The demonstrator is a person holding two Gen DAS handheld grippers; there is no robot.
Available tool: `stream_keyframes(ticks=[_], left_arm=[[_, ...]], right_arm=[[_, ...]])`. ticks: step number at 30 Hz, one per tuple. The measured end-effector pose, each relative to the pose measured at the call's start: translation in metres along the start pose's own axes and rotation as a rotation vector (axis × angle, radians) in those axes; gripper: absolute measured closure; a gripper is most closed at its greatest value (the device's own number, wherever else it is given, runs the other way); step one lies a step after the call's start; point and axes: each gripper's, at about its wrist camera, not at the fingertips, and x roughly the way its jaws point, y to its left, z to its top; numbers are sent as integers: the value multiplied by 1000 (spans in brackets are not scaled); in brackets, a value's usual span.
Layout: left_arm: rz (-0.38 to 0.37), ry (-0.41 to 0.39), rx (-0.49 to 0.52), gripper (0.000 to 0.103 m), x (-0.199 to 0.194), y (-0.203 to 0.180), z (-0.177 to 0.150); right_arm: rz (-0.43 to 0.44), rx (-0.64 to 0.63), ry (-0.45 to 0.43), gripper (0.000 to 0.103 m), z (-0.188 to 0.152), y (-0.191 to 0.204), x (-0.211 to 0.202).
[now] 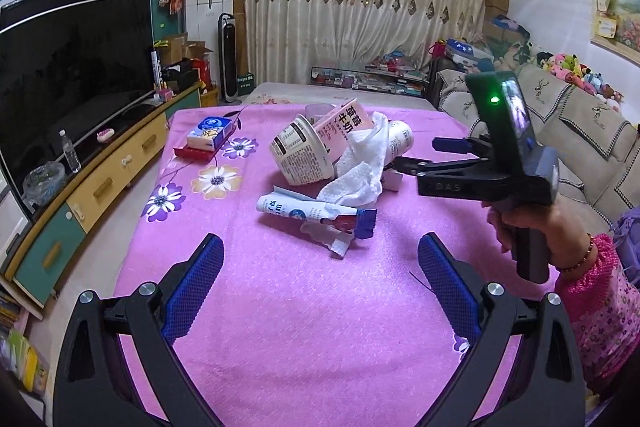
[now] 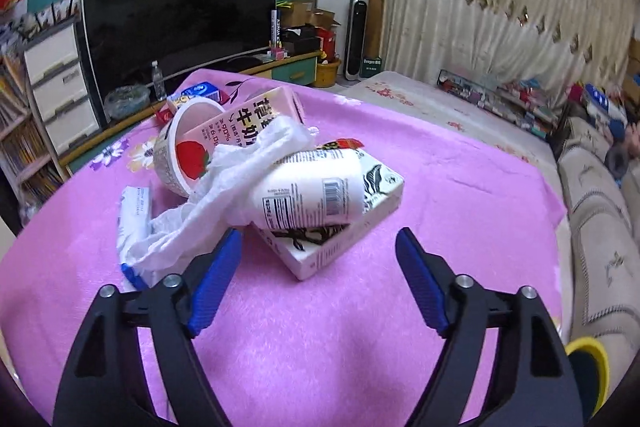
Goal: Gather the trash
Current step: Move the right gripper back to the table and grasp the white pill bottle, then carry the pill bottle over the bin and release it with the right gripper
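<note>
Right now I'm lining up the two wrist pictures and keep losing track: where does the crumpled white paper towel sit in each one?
Left wrist view: the paper towel lies mid-picture, draped between the tipped noodle cup on its left and the white bottle on its right.
Right wrist view: the paper towel is left of centre, trailing from the noodle cup toward the near left finger.
Shared landmark: the pink strawberry milk carton poking from the cup.
</note>
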Motion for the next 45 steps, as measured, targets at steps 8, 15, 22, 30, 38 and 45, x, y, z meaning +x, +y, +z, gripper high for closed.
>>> stream_keyframes(ticks=[8, 15, 22, 30, 38, 45], left_arm=[[-22, 13, 2, 7, 8, -3, -4], [-23, 17, -21, 7, 9, 2, -7], [-28, 25, -26, 7, 12, 2, -11], [-40, 29, -29, 7, 15, 2, -12], [-59, 39, -5, 7, 21, -11, -13], [-80, 44, 28, 7, 22, -29, -13]], right_arm=[[0, -49, 22, 17, 8, 14, 20], [-13, -57, 21, 16, 14, 23, 30], [22, -6, 63, 23, 18, 14, 37], [26, 9, 147, 23, -4, -5, -1], [7, 122, 187, 23, -59, -40, -47], [10, 215, 136, 23, -88, -60, -82]])
